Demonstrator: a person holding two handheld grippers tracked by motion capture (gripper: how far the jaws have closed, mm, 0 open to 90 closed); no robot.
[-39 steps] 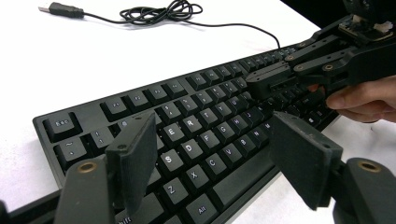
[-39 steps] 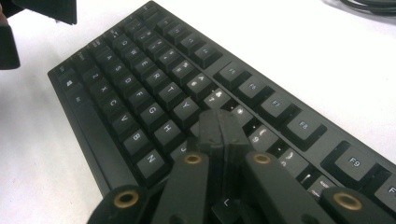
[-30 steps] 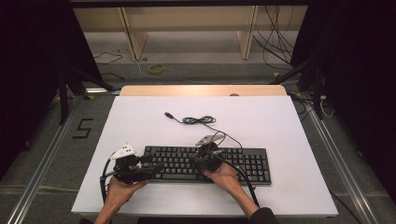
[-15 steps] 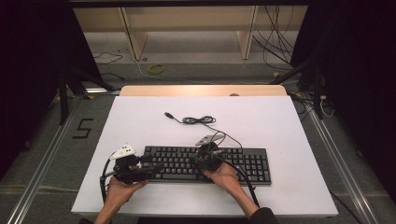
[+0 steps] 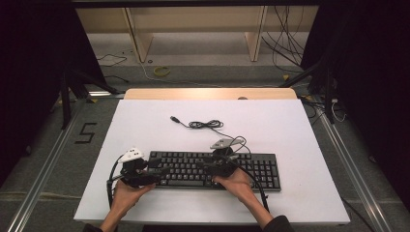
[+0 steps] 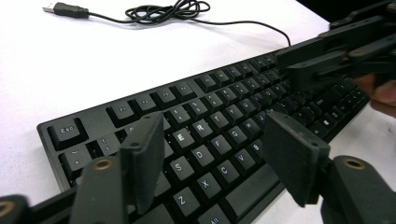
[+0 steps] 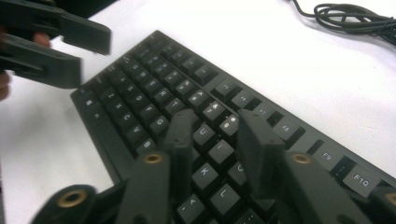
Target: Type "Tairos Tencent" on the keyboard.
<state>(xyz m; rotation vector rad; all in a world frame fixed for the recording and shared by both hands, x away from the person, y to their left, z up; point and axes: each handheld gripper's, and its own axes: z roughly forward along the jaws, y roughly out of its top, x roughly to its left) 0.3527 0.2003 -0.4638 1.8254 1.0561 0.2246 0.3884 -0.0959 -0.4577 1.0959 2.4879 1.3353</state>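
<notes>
A black keyboard (image 5: pixel 256 169) lies near the front edge of the white table (image 5: pixel 290 125). Its cable (image 5: pixel 205 124) coils behind it and ends in a USB plug (image 5: pixel 174 118). My left gripper (image 5: pixel 162 173) hovers over the keyboard's left end. Its jaws (image 6: pixel 212 135) stand apart above the letter keys; they have just been closing, with nothing gripped. My right gripper (image 5: pixel 203 166) points left over the middle keys. Its jaws (image 7: pixel 215 121) have just been opening, and only keys show between them. The two grippers face each other, tips a short way apart.
The table's far edge is a wooden strip (image 5: pixel 208 93). Beyond it, loose cables and a yellow ring (image 5: pixel 162 71) lie on the floor under a wooden shelf. Metal rails run along both sides, and a "5" marker (image 5: pixel 86 133) is on the floor at left.
</notes>
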